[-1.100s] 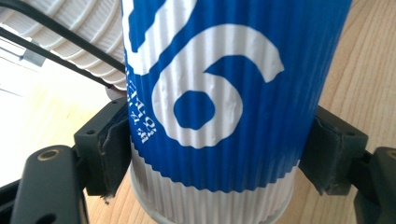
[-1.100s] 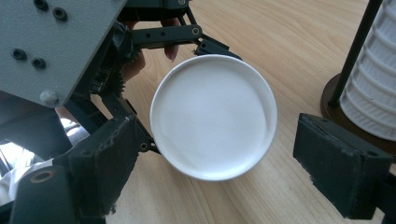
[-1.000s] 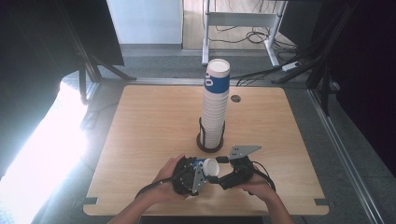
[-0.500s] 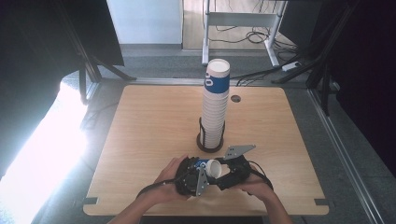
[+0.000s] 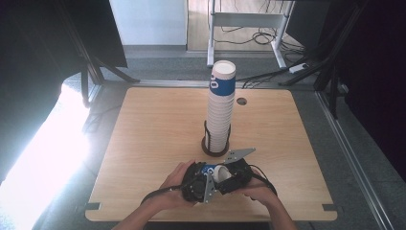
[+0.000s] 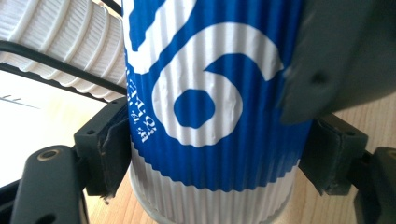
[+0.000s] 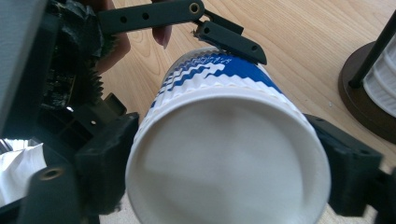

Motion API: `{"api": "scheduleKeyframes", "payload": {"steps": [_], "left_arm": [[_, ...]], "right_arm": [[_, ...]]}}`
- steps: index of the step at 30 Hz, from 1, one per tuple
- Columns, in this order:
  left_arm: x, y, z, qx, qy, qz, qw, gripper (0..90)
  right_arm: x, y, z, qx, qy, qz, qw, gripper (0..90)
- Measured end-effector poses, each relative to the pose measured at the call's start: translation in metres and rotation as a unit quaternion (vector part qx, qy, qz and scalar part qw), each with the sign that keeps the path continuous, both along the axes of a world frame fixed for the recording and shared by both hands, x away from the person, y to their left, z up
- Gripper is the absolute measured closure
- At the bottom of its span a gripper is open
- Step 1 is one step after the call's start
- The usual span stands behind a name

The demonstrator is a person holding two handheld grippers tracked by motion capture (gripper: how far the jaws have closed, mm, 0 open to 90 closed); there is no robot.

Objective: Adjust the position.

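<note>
High view: a cup (image 5: 216,171) with a blue band is held lying on its side just above the near edge of the table (image 5: 143,124), between the left gripper (image 5: 195,181) and the right gripper (image 5: 233,175), which are brought together there by two hands. A tall stack (image 5: 220,108) of like cups is seen upright in a black wire holder (image 5: 215,146), just beyond the grippers, near the middle of the table. A small round hole (image 5: 241,101) is seen in the tabletop to the right of the stack, toward the far edge.

In the left gripper view the cup (image 6: 205,107) is clamped across its ribbed wall by that gripper's two black jaws, a pad (image 6: 114,149) being pressed to each side. The blue band with white lettering is turned toward the camera, and a white ribbed strip is seen below it. Part of the stack (image 6: 70,42) and a wire of the holder (image 6: 56,63) are seen behind, at the left.

In the right gripper view the cup's white end (image 7: 229,158) is faced. The right jaws have just been closing, with the cup between them; the pads (image 7: 109,161) are seen against both sides of it. Whether the end is the base or the mouth cannot be told. The holder's dark base (image 7: 362,98) is seen at the right edge.
</note>
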State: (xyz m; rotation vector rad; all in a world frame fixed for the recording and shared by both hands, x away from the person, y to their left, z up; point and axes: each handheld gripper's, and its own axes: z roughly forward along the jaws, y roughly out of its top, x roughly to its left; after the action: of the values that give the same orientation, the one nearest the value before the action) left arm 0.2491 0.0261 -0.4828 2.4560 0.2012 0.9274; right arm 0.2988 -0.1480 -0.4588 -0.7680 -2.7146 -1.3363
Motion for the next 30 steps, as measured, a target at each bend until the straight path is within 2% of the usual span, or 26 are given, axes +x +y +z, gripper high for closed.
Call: {"api": "scheduleKeyframes", "payload": {"steps": [9, 15, 17, 22, 23, 24, 25, 27, 30], "left_arm": [[0.0, -0.001, 0.002, -0.003, -0.003, 0.001, 1.0, 16.1], [0.002, 0.007, 0.007, -0.038, 0.005, 0.01, 0.9992, 8.3], [0.004, 0.01, 0.009, -0.054, 0.01, 0.022, 0.9982, 6.3], [0.006, 0.021, 0.009, -0.102, 0.023, 0.044, 0.9935, 4.5], [0.006, 0.024, 0.007, -0.119, 0.03, 0.052, 0.991, 4.4], [0.006, 0.024, 0.007, -0.119, 0.03, 0.052, 0.991, 4.3], [0.006, 0.026, 0.006, -0.125, 0.034, 0.053, 0.9901, 4.3], [0.007, 0.028, 0.005, -0.145, 0.048, 0.057, 0.9866, 4.3], [0.007, 0.031, 0.004, -0.166, 0.062, 0.058, 0.9826, 4.4]], "right_arm": [[0.002, -0.003, 0.001, 0.007, -0.002, 0.002, 1.0, 25.0], [0.003, -0.01, 0.003, 0.036, 0.001, -0.003, 0.9993, 25.5], [0.002, -0.013, 0.004, 0.044, -0.005, -0.009, 0.999, 25.6], [0.003, -0.023, 0.007, 0.08, -0.008, -0.026, 0.9965, 25.6], [0.004, -0.027, 0.008, 0.098, -0.008, -0.032, 0.9946, 25.6], [0.004, -0.027, 0.008, 0.098, -0.008, -0.032, 0.9946, 25.6], [0.004, -0.028, 0.008, 0.105, -0.009, -0.034, 0.9938, 25.6], [0.003, -0.03, 0.008, 0.12, -0.013, -0.036, 0.9921, 25.6], [0.003, -0.031, 0.008, 0.125, -0.013, -0.035, 0.9914, 25.6]]}}
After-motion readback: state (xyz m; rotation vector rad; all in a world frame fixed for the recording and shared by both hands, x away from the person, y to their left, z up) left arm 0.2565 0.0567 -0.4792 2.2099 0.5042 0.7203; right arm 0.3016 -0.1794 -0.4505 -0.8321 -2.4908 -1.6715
